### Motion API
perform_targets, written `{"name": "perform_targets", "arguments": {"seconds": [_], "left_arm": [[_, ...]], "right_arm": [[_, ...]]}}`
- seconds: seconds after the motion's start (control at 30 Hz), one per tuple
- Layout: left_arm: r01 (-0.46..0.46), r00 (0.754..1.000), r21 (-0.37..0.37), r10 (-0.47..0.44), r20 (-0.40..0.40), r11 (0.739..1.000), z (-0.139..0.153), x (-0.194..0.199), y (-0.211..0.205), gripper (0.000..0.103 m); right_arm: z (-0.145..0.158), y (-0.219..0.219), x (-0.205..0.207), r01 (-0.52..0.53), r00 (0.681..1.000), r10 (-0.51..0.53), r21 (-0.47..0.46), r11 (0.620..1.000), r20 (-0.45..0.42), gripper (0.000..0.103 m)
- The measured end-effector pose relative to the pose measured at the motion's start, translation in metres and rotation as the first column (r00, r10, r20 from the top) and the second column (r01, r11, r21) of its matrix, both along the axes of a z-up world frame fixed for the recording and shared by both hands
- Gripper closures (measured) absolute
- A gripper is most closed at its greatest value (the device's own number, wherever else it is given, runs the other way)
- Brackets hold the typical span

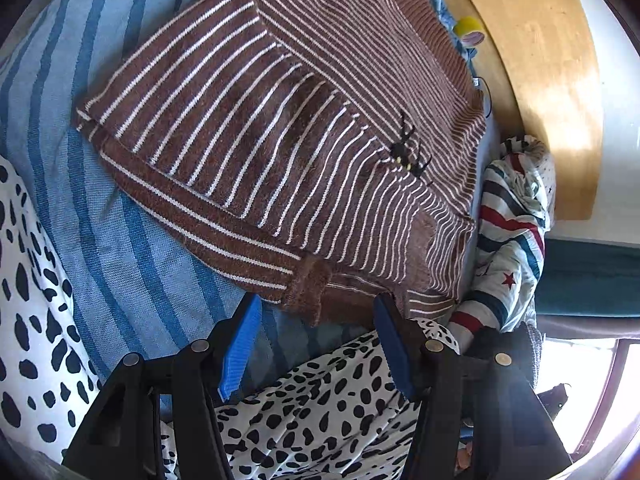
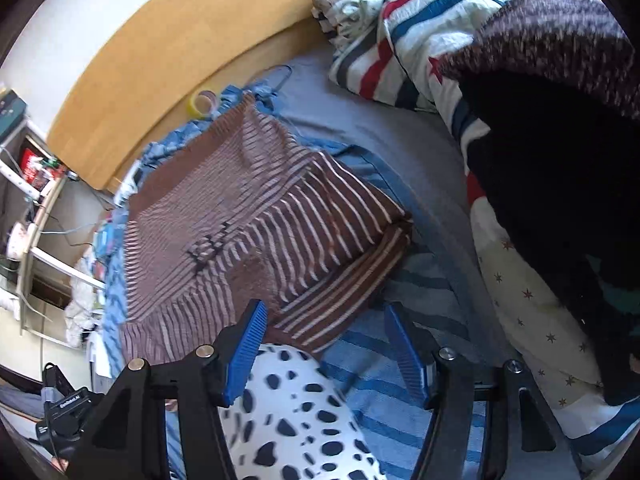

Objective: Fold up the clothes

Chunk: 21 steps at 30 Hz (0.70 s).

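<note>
A brown sweater with thin white stripes [image 1: 280, 120] lies partly folded on a blue striped cloth [image 1: 100, 200] on a bed. It carries a small black motif [image 1: 406, 156]. My left gripper [image 1: 318, 304] is open just above the sweater's near edge. A brown cuff [image 1: 308, 284] lies between the blue fingertips, and the pads are clear of it. In the right wrist view the same sweater [image 2: 240, 220] lies ahead. My right gripper [image 2: 324, 312] is open over its near corner, with the pads apart from the knit.
A white cloth with black spots [image 1: 320, 408] [image 2: 288, 420] lies under both grippers. Striped star bedding [image 1: 508, 220] [image 2: 400, 40] is bunched against the wooden headboard [image 1: 540, 60] [image 2: 160, 60]. A yellow tape roll [image 1: 470, 30] [image 2: 202, 104] sits by it. A dark knit garment [image 2: 560, 160] lies on the right.
</note>
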<state>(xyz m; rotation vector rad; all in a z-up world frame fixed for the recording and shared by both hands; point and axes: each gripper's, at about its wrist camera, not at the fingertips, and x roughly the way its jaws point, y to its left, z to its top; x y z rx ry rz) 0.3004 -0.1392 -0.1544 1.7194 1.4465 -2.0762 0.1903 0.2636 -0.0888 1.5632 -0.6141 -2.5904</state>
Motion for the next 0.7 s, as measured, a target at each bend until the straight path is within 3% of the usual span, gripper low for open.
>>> {"name": "perform_targets", "arguments": {"seconds": [0.23,0.47,0.7], "left_arm": [[0.03,0.998,0.037,-0.032,0.053,0.999,-0.028,-0.016,0.008,0.044],[0.052,0.996,0.031,-0.054,0.066,0.998,-0.033,-0.021,0.017,0.044],[0.014,0.999,0.028,-0.015,0.044,1.0,-0.023,-0.006,0.005,0.044]], "right_arm": [[-0.015,-0.013,-0.011,-0.02,0.999,0.015,0.163,0.986,0.031,0.037],[-0.026,-0.017,-0.013,-0.043,0.996,0.032,0.149,0.988,0.08,0.038],[-0.005,-0.021,-0.004,-0.055,0.998,0.05,0.158,0.986,0.033,0.038]]}}
